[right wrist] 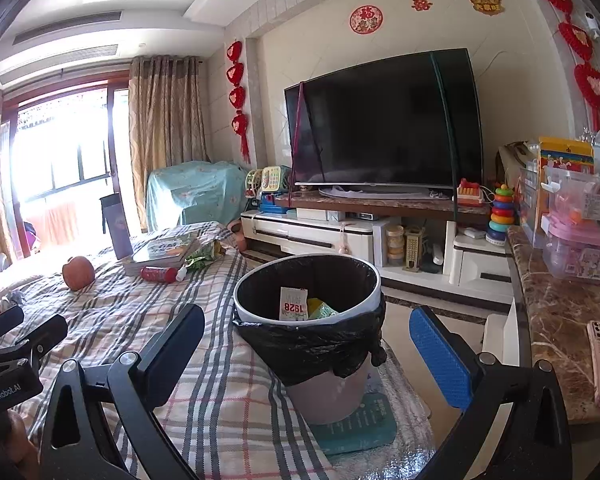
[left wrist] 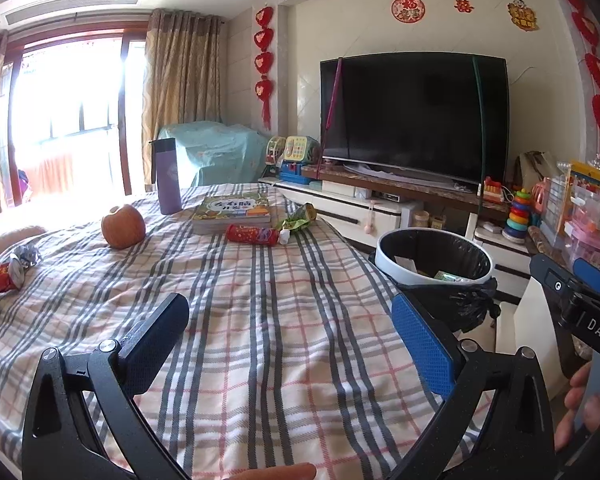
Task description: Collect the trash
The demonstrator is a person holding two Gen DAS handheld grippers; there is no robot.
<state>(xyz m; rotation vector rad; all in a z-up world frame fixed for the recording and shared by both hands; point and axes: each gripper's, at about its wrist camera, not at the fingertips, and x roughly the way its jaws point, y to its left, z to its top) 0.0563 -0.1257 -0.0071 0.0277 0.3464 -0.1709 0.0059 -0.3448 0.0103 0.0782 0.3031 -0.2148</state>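
With both the left gripper (left wrist: 290, 340) and right gripper (right wrist: 306, 354) spread wide and empty, the red wrapper (left wrist: 252, 235) beside the book (left wrist: 232, 213) seemed the best reach before the bin (right wrist: 306, 304).

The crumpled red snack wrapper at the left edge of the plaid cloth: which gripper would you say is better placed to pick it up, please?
Probably the left gripper: open and empty over the plaid cloth, the same side as the crumpled red snack wrapper. The right gripper, also open, faces the black-lined trash bin.
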